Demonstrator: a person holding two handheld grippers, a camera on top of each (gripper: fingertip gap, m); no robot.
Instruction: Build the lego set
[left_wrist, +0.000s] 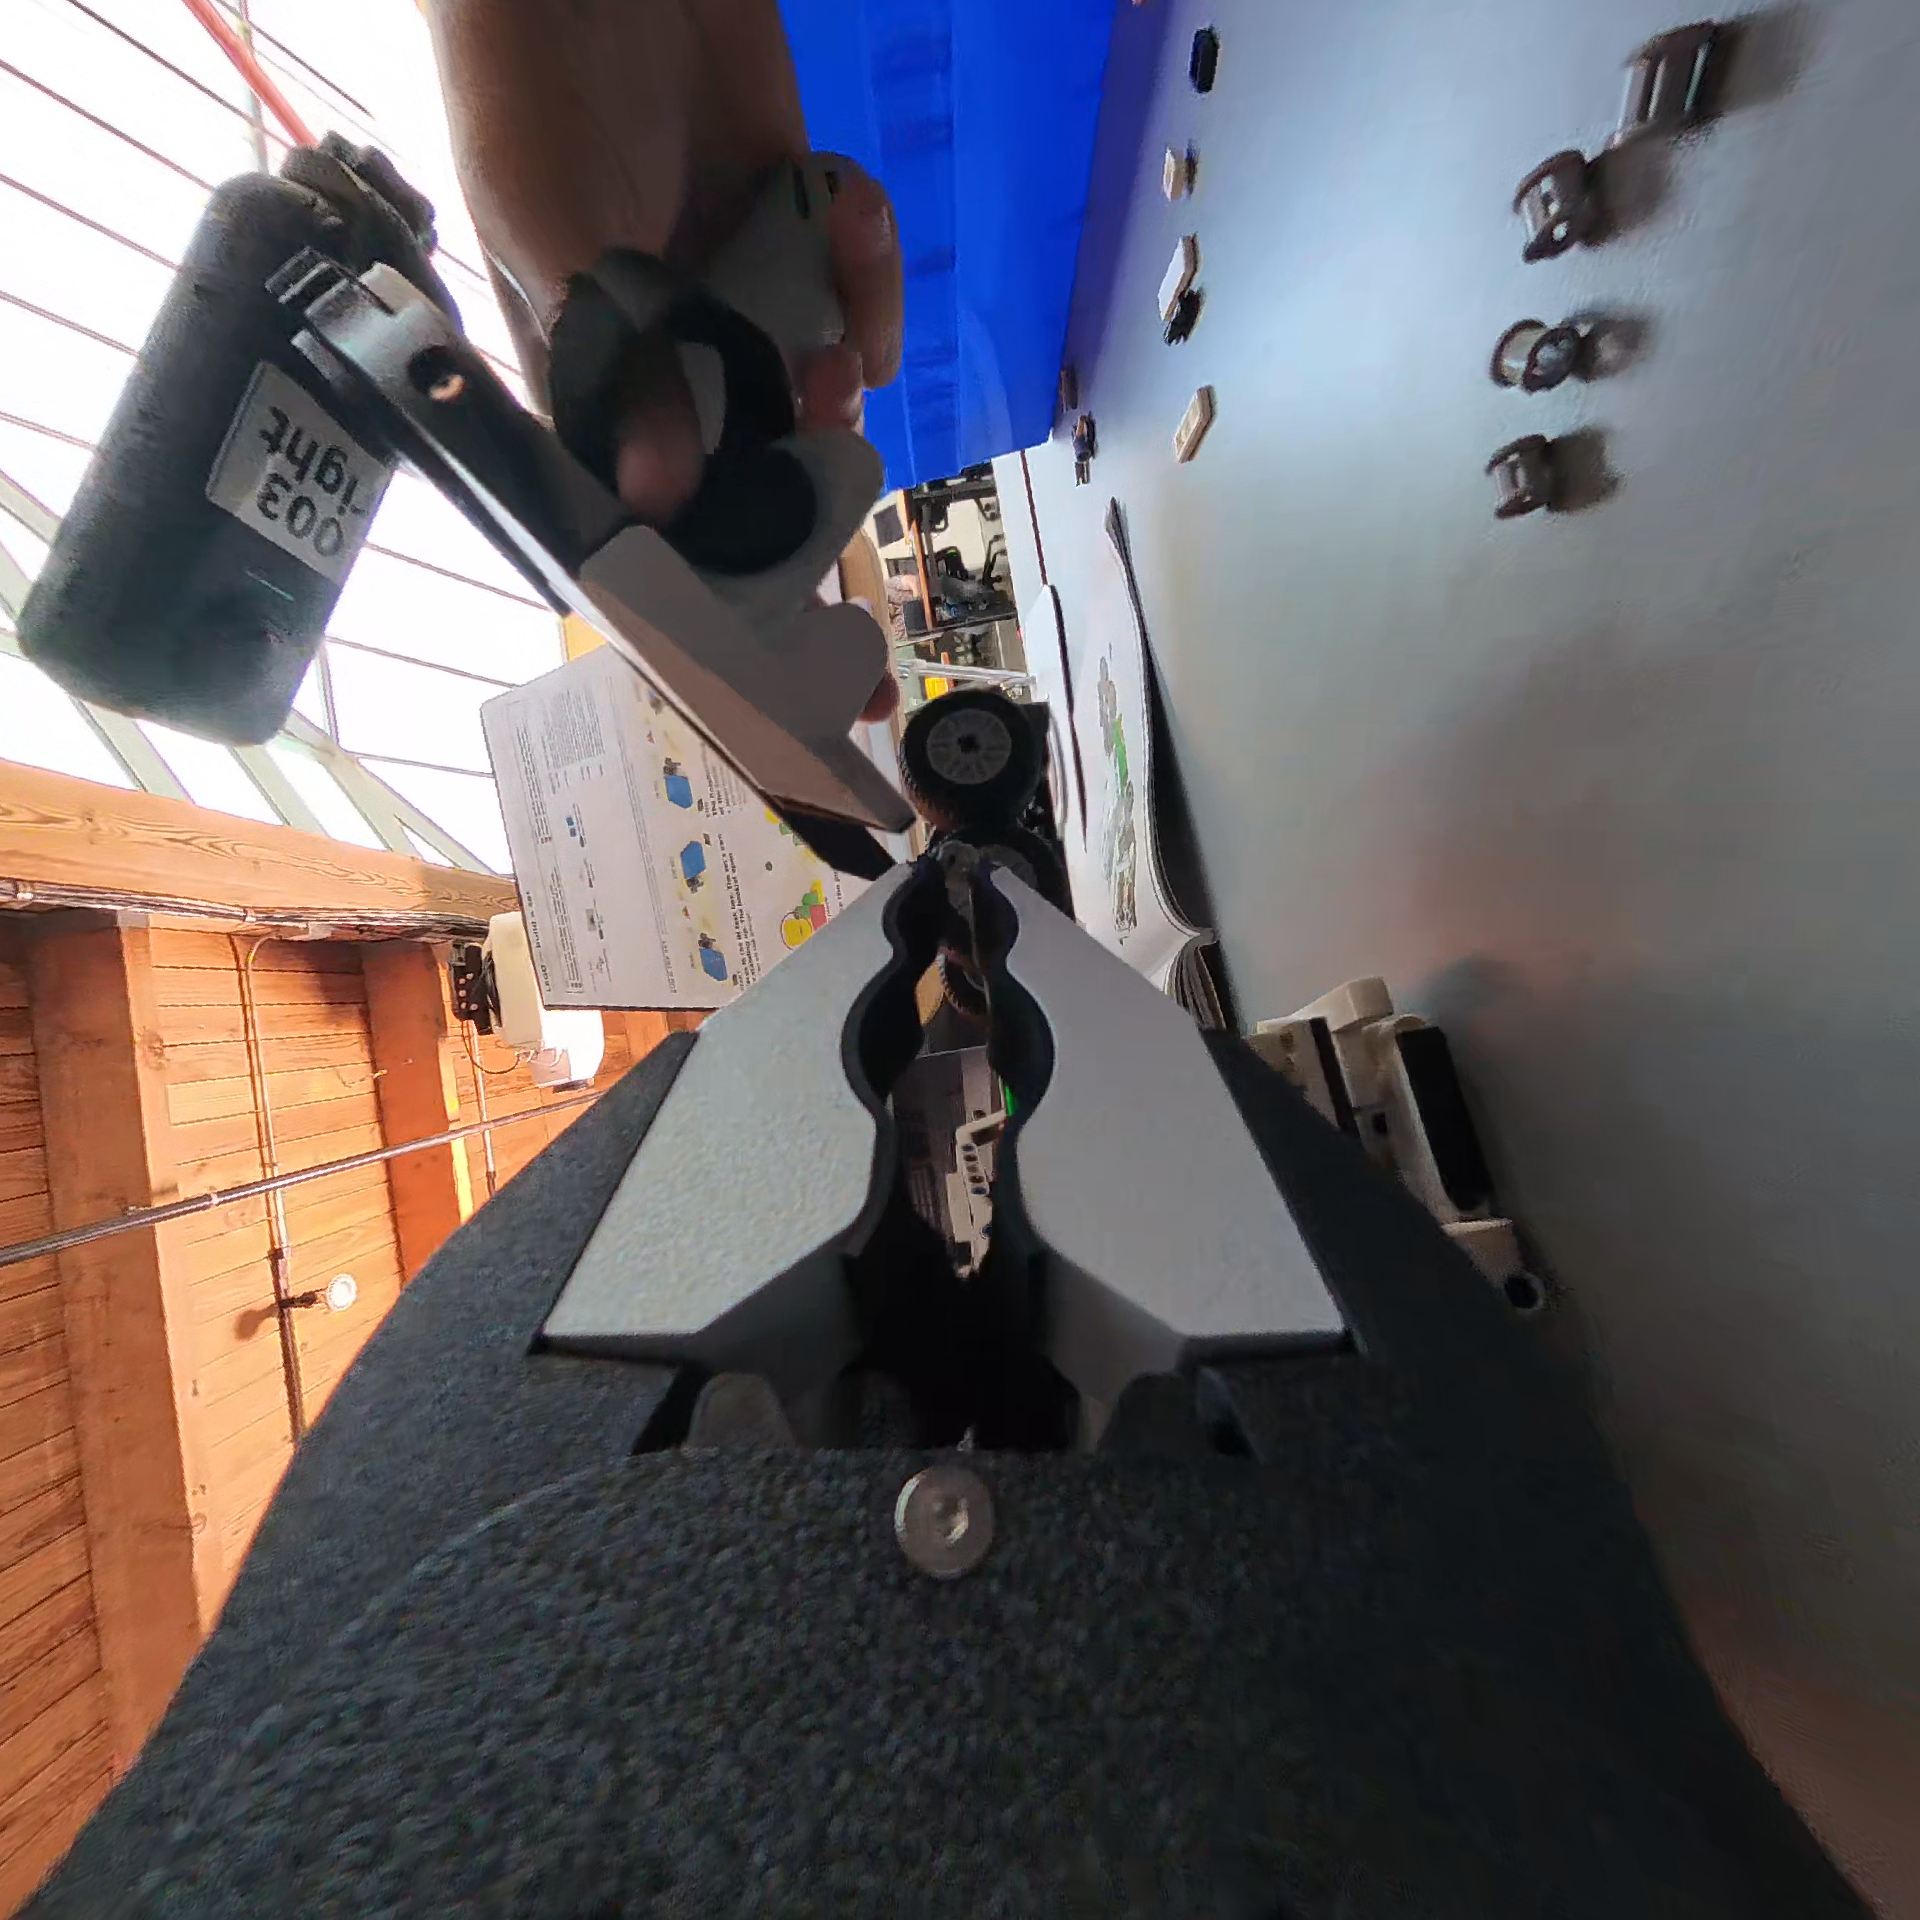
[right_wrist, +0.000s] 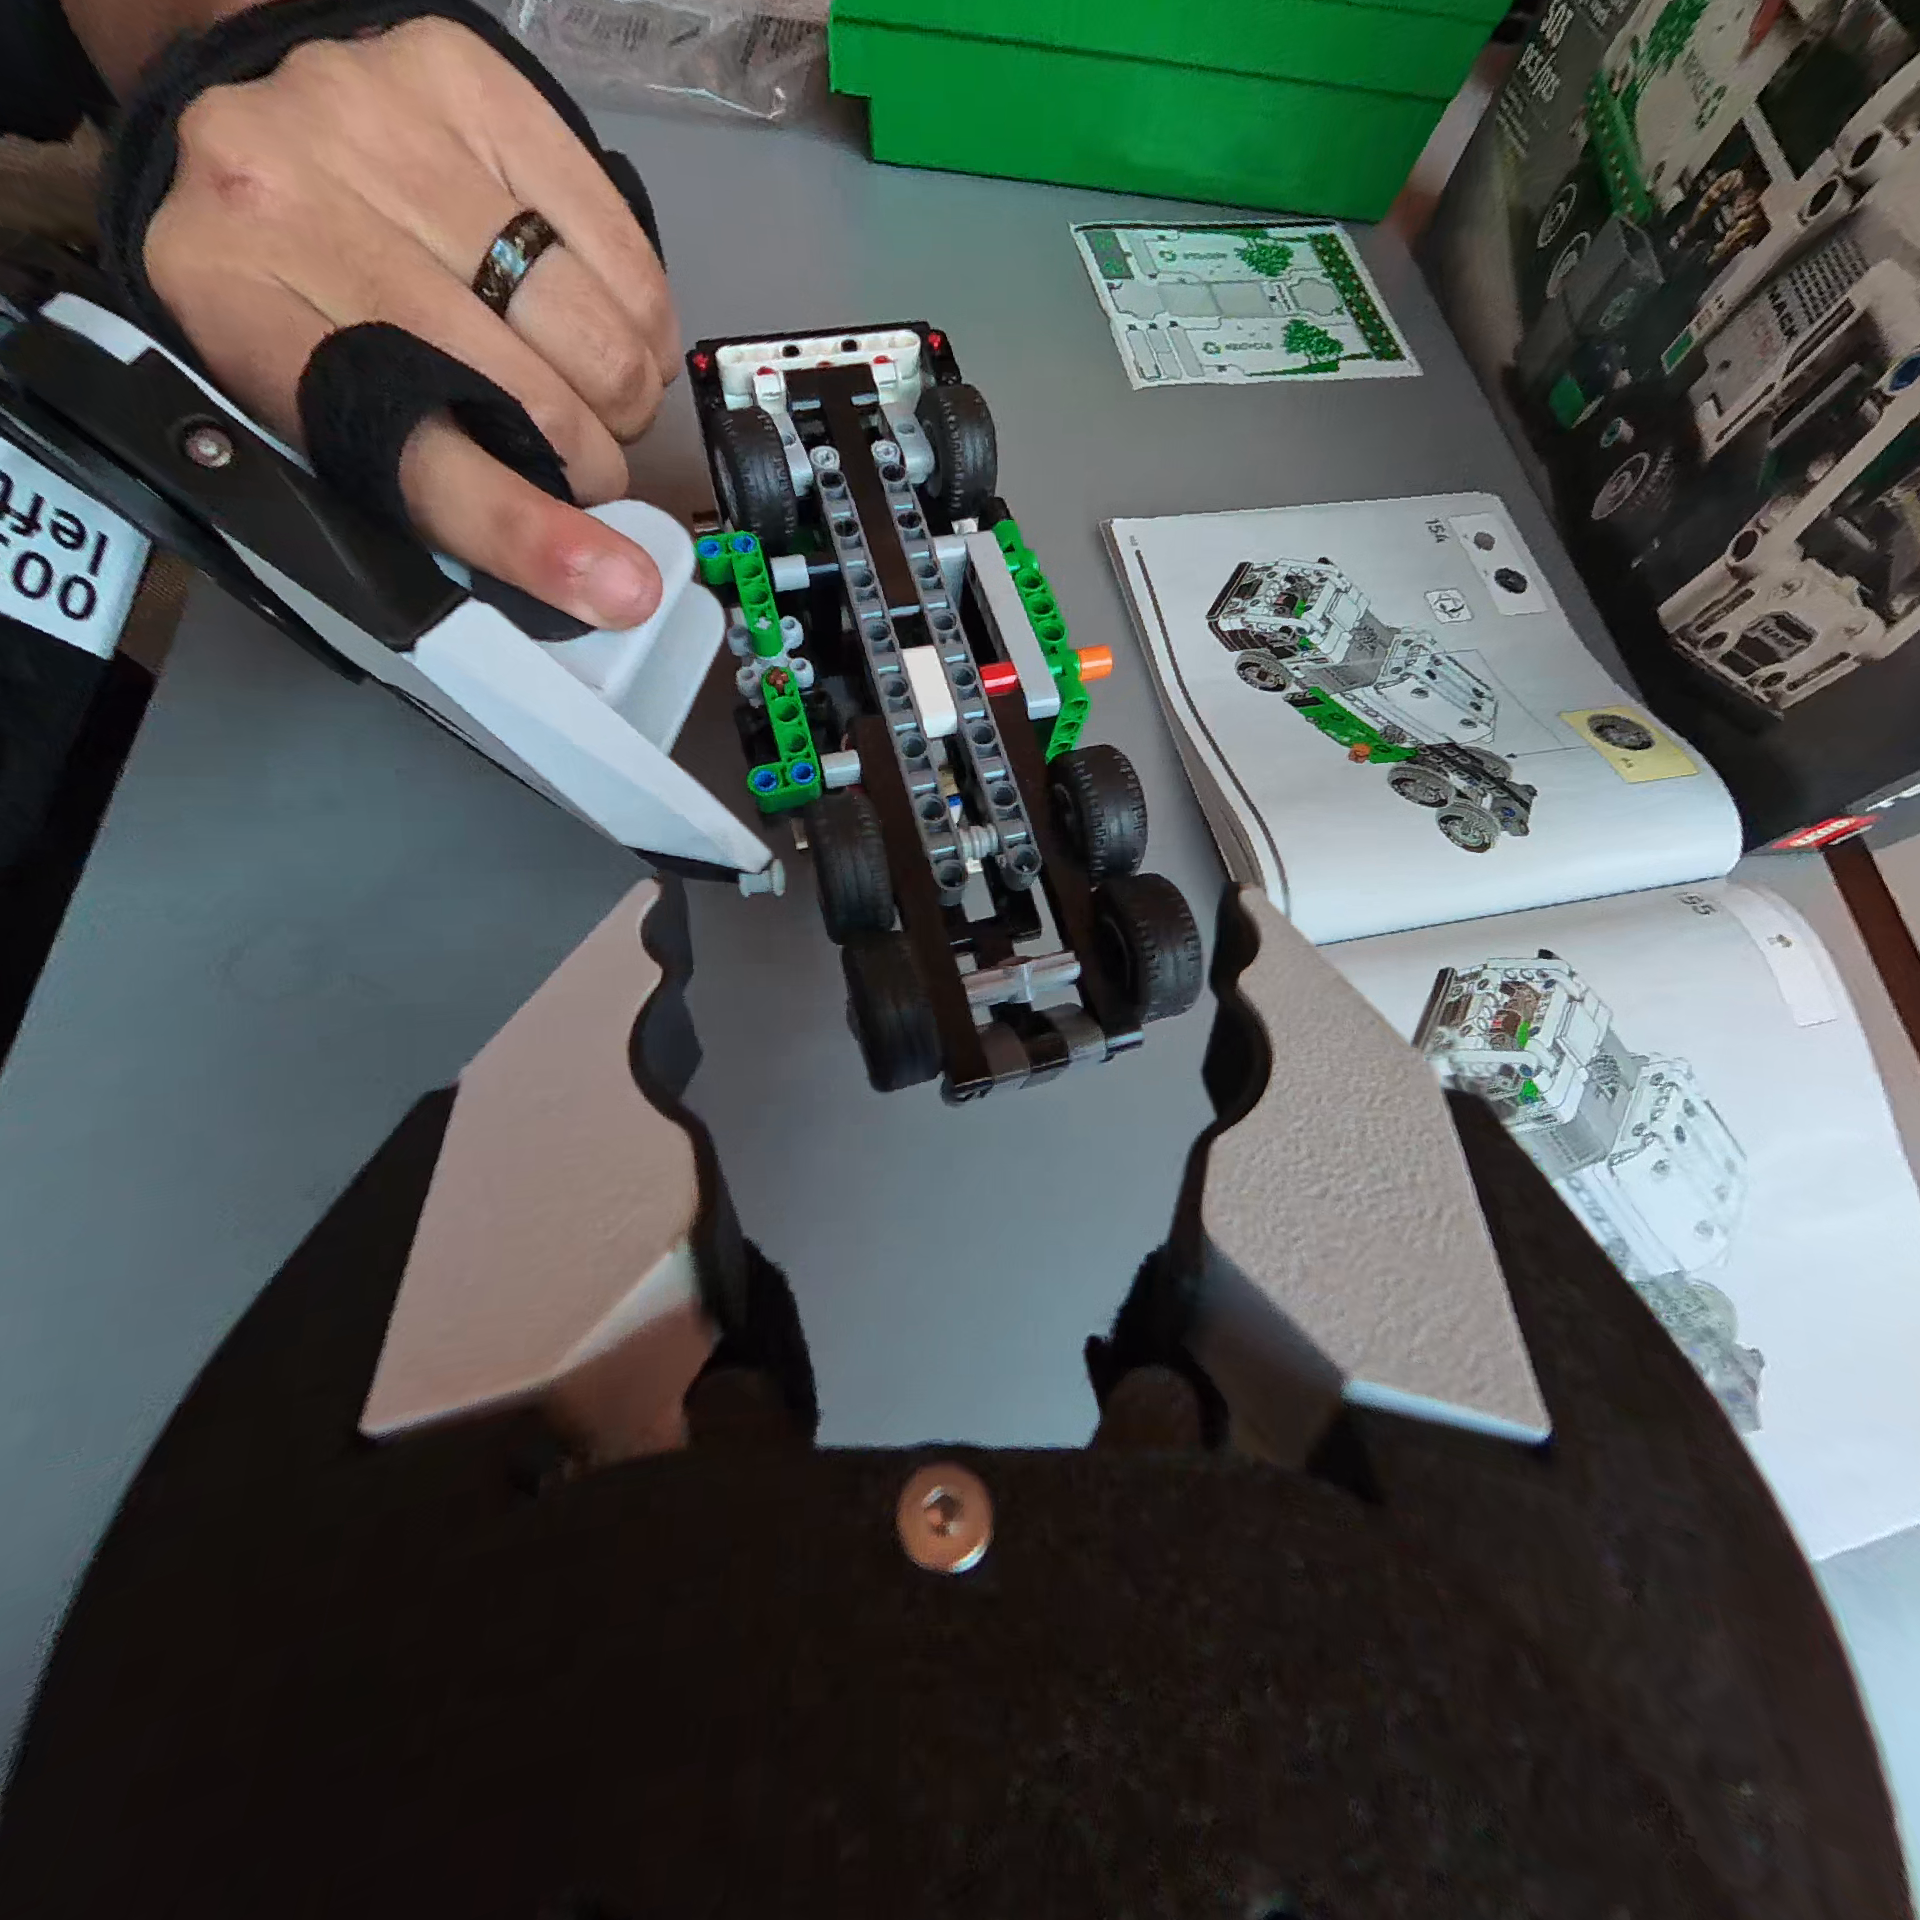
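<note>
The lego truck chassis lies upside down on the grey table, its black wheels up, with green beams along its sides. My right gripper is open and empty, hovering just short of the chassis's near end. My left gripper comes in from the left in a person's hand and is shut on a small light grey pin beside the chassis's near left wheel. In the left wrist view the left gripper is closed at its tips on the pin, with a truck wheel just beyond it.
An open instruction booklet lies right of the chassis, with a sticker sheet, a green box and the set's box behind. Several loose dark hubs and a white sub-assembly sit on the table.
</note>
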